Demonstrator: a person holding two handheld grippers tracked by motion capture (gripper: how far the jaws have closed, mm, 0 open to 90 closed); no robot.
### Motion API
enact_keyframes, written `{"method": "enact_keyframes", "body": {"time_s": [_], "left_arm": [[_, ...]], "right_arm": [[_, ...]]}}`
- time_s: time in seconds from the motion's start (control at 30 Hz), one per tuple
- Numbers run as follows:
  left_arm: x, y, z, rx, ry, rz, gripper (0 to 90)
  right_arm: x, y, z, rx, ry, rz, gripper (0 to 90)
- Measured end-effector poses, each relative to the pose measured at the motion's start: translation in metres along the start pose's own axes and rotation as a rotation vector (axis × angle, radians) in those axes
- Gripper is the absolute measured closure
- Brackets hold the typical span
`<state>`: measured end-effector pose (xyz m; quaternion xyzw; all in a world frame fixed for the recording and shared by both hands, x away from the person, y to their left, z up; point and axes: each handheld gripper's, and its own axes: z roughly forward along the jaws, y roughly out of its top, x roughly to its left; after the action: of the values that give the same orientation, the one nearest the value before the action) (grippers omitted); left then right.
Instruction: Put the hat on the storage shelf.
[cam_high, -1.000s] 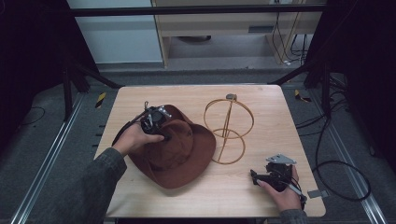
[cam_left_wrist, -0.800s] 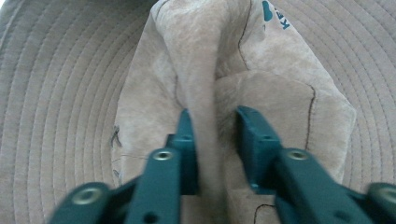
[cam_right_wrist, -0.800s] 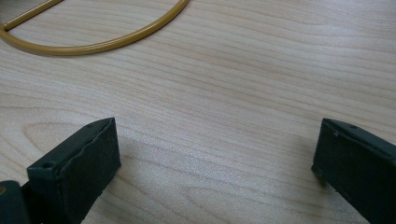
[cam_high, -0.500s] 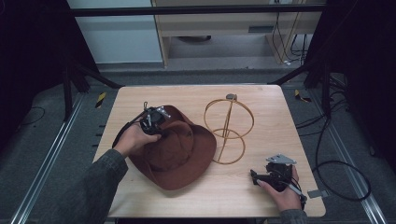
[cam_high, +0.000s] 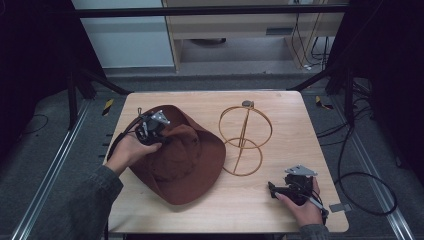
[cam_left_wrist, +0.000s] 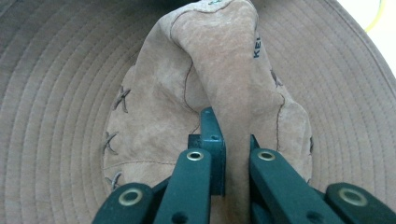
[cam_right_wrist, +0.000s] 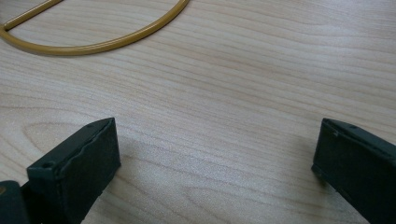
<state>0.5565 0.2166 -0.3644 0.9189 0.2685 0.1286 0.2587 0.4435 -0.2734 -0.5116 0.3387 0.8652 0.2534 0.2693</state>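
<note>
Hat (cam_high: 185, 160) tilts up off the table (cam_high: 280, 107) now; L gripper (cam_high: 150, 131) has just pinched its crown & lifts. R gripper (cam_high: 285, 190) idles wide open nr wire stand (cam_high: 244, 140). Next, prob. onto the stand.

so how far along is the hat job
Done: the left gripper is shut on a fold of the brown hat. In hand: the hat is gripped at its crown. Left: it is not yet on the gold wire stand; the right gripper rests open on the table.
</note>
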Motion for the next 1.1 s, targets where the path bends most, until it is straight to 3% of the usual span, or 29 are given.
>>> {"method": "enact_keyframes", "body": {"time_s": [0.6,1.1], "left_arm": [[-0.001,-0.018,-0.081,-0.138,0.066,-0.036,88.6],[-0.001,-0.023,-0.134,-0.198,0.109,-0.033,88.6]], "right_arm": [[0.000,0.000,0.000,0.001,-0.001,0.000,0.7],[0.000,0.000,0.000,0.002,-0.002,-0.001,0.7]]}}
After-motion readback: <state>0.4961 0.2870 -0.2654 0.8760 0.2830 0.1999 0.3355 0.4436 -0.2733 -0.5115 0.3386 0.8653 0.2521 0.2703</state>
